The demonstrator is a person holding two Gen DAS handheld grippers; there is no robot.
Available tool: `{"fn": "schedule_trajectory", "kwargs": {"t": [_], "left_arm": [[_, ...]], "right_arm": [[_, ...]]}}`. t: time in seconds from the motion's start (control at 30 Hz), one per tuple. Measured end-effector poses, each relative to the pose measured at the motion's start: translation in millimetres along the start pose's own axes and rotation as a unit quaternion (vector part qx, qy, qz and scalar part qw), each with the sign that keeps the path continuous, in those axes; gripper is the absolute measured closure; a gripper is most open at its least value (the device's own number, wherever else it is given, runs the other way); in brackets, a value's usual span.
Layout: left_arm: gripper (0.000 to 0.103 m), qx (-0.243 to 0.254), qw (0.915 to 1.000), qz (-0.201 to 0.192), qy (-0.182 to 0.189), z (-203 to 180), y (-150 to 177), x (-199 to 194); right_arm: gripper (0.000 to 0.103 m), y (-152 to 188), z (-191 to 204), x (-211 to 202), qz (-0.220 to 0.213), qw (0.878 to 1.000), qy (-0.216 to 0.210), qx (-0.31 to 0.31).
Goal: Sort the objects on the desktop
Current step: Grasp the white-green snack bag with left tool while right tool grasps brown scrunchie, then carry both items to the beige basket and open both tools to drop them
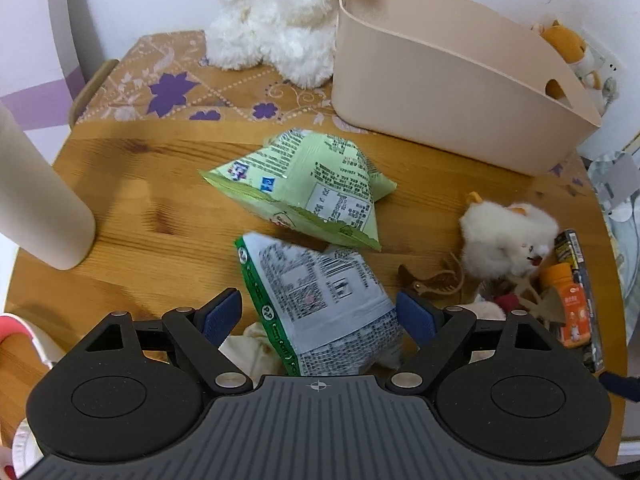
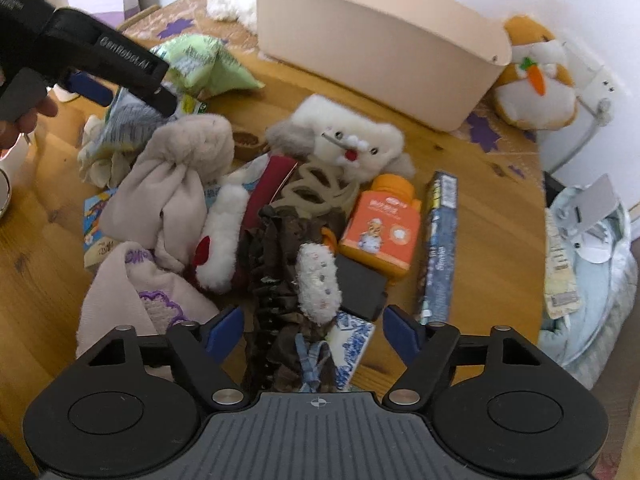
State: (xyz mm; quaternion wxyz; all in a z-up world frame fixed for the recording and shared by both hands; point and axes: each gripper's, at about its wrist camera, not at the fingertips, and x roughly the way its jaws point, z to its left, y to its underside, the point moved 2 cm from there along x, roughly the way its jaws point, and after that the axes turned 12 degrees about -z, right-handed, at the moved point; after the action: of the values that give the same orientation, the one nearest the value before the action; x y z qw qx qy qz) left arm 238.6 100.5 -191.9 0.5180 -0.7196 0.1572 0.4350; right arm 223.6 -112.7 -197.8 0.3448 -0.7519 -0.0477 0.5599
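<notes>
Your left tongs (image 1: pixel 318 314) stand open astride a grey-and-green snack packet (image 1: pixel 320 300) on the wooden tabletop (image 1: pixel 152 208); your right tongs (image 2: pixel 314 326), open too, straddle a dark brown ruffled cloth (image 2: pixel 276 264). Far behind sits the beige bin (image 2: pixel 376 52), nearer right the orange bottle (image 2: pixel 382 228).

Bin (image 1: pixel 440 92) at table (image 1: pixel 152 208) far edge, on placemat (image 1: pixel 168 80). Plush toy (image 1: pixel 272 28) left of bin, second plush toy (image 2: pixel 536 76) right of bin. Two snack bags (image 1: pixel 308 184) at table centre, before bin, one overlapping other. Clutter pile right of bags: bottle (image 2: pixel 380 228), flat box (image 2: pixel 440 240) right of bottle, hair claw (image 2: pixel 280 280) at near edge.
</notes>
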Motion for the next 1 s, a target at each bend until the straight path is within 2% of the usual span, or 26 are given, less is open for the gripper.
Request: {"fn": "schedule_trajectory", "kwargs": {"t": [0.13,0.2,0.37,0.67,0.87,1.0], "left_arm": [[0.018,-0.003,0.9999,0.010,0.008,-4,2,12],[0.031,-0.004,0.9998,0.018,0.012,-6,2,17],[0.036,-0.001,0.9996,0.022,0.017,-10,4,23],[0.047,0.000,0.9994,0.018,0.029,-5,7,8],[0.049,0.005,0.9991,0.003,0.043,2,7,-13],[0.049,-0.009,0.9982,-0.007,0.059,7,7,-31]], "right_arm": [[0.038,4,2,11,0.011,1.000,-0.013,0.002],[0.045,5,1,15,0.014,1.000,-0.017,0.004],[0.068,8,-2,15,0.007,0.999,-0.031,0.016],[0.070,8,-5,3,-0.010,0.998,-0.050,0.026],[0.070,2,-14,-17,-0.036,0.998,-0.046,0.028],[0.070,-6,-25,-27,-0.055,0.997,-0.040,0.028]]}}
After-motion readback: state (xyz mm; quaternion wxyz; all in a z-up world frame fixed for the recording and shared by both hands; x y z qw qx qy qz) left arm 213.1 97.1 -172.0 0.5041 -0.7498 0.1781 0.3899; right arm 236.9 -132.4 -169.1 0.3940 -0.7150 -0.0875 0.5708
